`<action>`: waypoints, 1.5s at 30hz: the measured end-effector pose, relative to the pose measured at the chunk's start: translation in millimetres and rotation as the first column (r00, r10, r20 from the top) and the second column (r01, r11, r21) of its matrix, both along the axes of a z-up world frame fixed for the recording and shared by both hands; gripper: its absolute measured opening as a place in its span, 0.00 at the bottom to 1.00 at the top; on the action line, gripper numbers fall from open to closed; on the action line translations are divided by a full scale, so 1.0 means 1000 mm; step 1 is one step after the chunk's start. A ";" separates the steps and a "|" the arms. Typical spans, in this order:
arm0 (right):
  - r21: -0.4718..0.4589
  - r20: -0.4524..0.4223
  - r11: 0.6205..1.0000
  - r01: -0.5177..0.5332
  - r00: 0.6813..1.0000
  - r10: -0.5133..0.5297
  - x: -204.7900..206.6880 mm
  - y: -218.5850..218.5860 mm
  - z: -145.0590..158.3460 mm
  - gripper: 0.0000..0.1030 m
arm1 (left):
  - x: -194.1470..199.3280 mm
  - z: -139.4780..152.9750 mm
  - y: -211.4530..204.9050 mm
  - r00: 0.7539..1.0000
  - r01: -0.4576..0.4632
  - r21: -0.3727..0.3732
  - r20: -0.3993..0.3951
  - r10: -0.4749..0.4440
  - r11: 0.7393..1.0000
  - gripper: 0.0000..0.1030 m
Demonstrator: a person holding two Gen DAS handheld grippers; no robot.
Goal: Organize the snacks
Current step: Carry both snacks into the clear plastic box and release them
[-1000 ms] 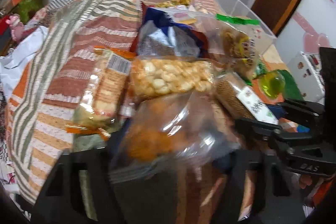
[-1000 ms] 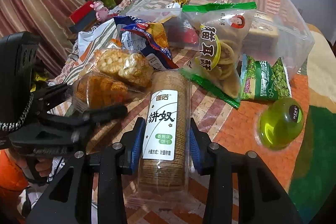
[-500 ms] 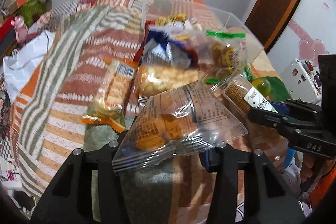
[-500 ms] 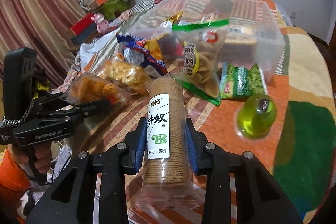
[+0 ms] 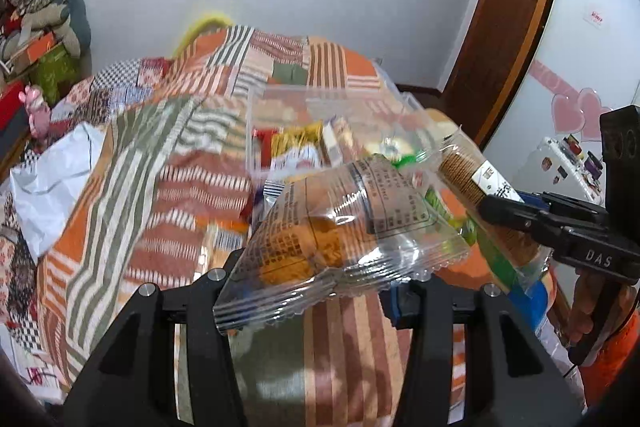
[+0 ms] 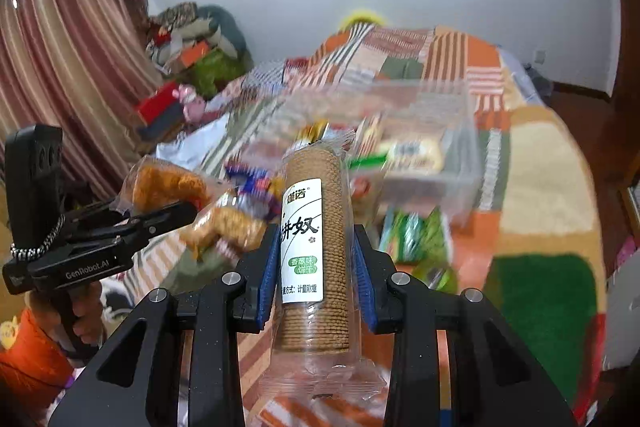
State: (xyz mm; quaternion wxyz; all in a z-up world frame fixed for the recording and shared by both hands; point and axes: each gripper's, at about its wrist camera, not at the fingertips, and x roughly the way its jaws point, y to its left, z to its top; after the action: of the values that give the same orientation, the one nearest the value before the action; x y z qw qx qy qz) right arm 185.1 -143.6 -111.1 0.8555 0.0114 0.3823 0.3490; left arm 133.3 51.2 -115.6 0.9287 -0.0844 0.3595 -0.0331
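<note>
A: Left gripper point(image 5: 320, 291) status?
B: I read it clamped on the clear packet of orange snacks point(image 5: 340, 231), tilted down, short of the clear plastic bin point(image 6: 436, 147).
A: Right gripper point(image 6: 316, 267)?
B: Clamped on the clear-wrapped brown cracker roll point(image 6: 320, 247), likewise short of it.

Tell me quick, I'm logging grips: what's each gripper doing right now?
Left gripper: shut on the clear packet of orange snacks.
Right gripper: shut on the cracker sleeve.
</note>
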 end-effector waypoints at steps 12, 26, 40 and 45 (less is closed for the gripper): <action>0.080 0.084 0.990 0.119 0.988 -0.126 0.046 -0.020 0.034 0.30 | 0.062 0.034 -0.007 0.997 0.012 0.001 0.080 -0.012 1.000 0.47; 0.090 0.062 0.973 0.212 0.974 -0.218 0.095 -0.028 0.024 0.30 | 0.132 0.013 -0.021 0.999 0.037 0.025 0.028 -0.038 0.999 0.47; -0.002 -0.010 0.971 0.240 0.971 -0.240 0.136 -0.011 -0.014 0.30 | 0.182 -0.030 -0.035 0.989 0.095 0.017 -0.111 -0.093 0.995 0.47; -0.024 -0.018 0.975 0.222 0.975 -0.222 0.135 -0.008 -0.021 0.31 | 0.188 -0.039 -0.035 0.988 0.079 0.027 -0.133 -0.074 0.997 0.49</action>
State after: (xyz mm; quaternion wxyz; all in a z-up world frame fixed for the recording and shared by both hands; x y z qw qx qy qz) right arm 320.2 -151.6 -132.5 0.8853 0.0481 0.3911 0.2469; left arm 321.4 16.1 -154.2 0.9023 -0.0577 0.4234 -0.0574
